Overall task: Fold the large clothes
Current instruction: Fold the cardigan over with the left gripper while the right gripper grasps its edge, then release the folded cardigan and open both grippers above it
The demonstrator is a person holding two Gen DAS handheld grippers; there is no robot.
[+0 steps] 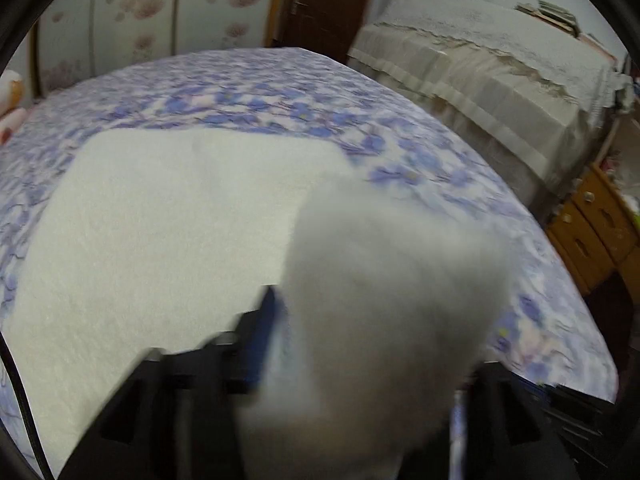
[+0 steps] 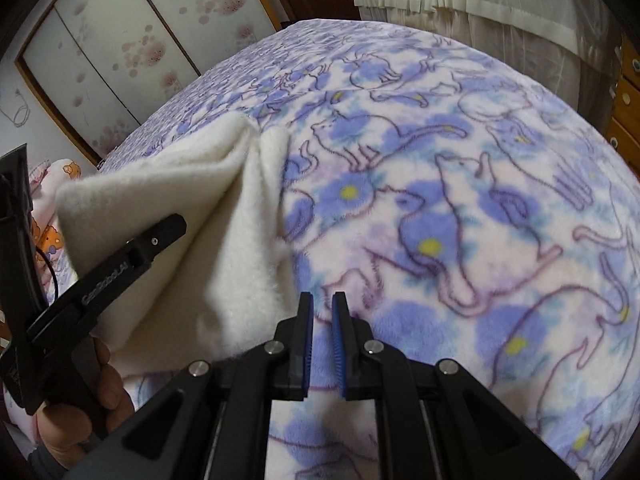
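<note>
Garment [image 1: 160, 220], a cream fleece piece, lies spread on the blanket [image 2: 440, 200], near its middle, with one raised flap bunched up off the blanket's surface. In the left wrist view that flap fills the space in front of the left gripper [image 1: 372, 332]; the picture is blurred, but the jaws stand wide and the blue pad [image 1: 264, 332] that shows seems clear of the cloth, so the flap looks loose between them rather than pinched. The far finger is hidden behind the fleece. In the right wrist view a hand [image 2: 80, 400] grips the left tool's handle, and the flap drapes in soft ridges over the blanket beside it. The right gripper [image 2: 322, 300] hangs over bare blanket just beside the garment's edge, its jaws almost together with nothing in them. The step looks like laying the folded flap down. To do it well, let the fleece drop fully free of both pads before drawing the left tool away, since the pile may cling; draw it out low and straight so the fold is not dragged; then check that the flap's edge lines up with the layer beneath, and press the ridges flat.
</note>
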